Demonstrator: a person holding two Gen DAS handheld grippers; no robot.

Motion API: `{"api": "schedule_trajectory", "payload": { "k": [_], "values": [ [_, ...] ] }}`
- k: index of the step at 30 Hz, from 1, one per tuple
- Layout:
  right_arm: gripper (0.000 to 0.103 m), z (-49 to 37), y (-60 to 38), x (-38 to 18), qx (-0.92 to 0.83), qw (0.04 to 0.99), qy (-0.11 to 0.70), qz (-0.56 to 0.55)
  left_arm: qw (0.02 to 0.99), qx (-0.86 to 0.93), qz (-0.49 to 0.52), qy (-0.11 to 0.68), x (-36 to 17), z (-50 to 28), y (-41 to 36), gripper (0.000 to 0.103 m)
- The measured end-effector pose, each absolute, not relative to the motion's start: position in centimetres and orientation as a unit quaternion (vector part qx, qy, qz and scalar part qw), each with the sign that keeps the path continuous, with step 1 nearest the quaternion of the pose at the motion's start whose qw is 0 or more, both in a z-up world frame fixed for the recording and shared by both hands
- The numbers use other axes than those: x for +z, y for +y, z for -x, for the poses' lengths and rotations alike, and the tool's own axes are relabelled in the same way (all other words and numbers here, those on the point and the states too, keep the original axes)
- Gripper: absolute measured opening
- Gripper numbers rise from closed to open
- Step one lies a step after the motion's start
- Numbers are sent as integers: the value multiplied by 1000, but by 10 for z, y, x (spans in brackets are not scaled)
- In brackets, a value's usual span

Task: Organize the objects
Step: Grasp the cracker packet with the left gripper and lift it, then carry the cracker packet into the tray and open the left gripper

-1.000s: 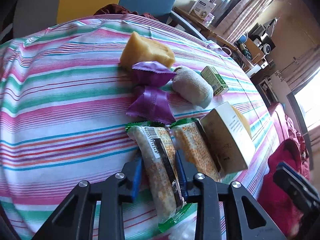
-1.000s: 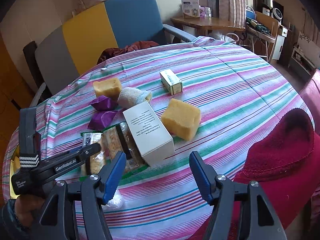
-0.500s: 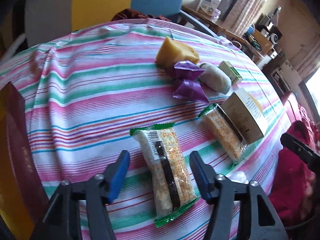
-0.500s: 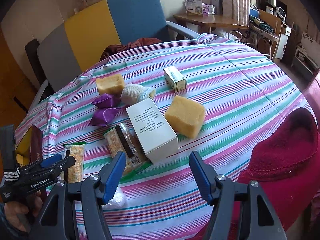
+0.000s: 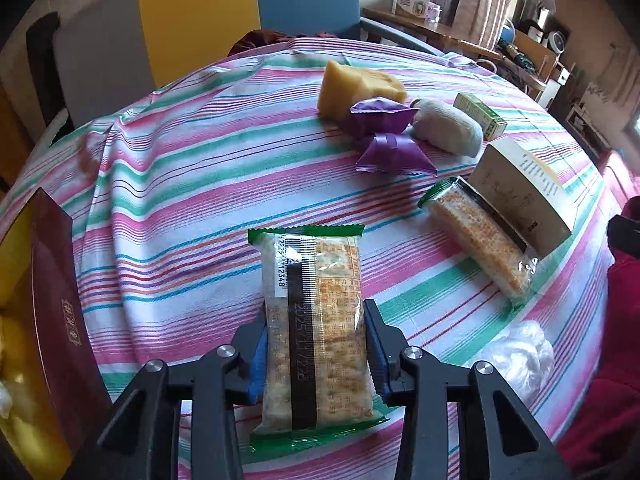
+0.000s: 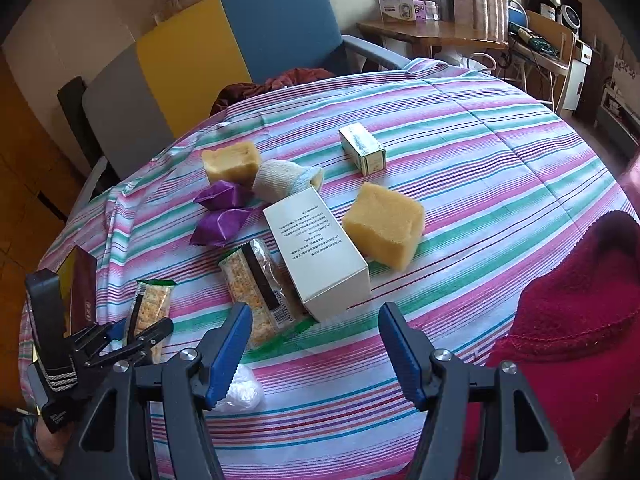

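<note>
my left tongs (image 5: pixel 315 354) pinch a cracker packet (image 5: pixel 316 328) above the striped surface (image 5: pixel 168 184); right tongs (image 6: pixel 315 350) gape empty. sorting step: next, probably carry it toward the maroon box (image 5: pixel 56 300) beside me.

Your left gripper (image 5: pixel 316 354) and right gripper (image 6: pixel 314 354) show matte black angular arms, silver screw heads, ridged blue pads (image 6: pixel 230 350), and a black-white striped band on the left's body.
</note>
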State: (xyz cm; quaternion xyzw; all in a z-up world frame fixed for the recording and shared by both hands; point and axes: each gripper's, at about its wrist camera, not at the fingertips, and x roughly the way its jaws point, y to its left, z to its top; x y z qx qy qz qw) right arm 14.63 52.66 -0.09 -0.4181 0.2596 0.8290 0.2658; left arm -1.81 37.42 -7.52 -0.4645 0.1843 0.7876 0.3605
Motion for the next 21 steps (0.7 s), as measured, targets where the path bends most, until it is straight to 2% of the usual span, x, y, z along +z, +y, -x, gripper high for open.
{"api": "schedule_trajectory", "payload": {
  "k": [5, 11, 15, 21],
  "values": [
    [67, -134, 505, -3, 837, 220, 231, 445, 371, 784, 469, 169, -71, 15, 359, 41],
    [69, -114, 476, -16, 828, 147, 240, 485, 382, 785, 464, 152, -57, 7, 338, 41],
    [77, -98, 463, -29, 813, 142, 224, 518, 391, 795, 442, 142, -39, 0, 324, 41],
    [76, -80, 456, -49, 785, 156, 183, 570, 399, 806, 421, 116, -14, -4, 297, 41]
  ]
}}
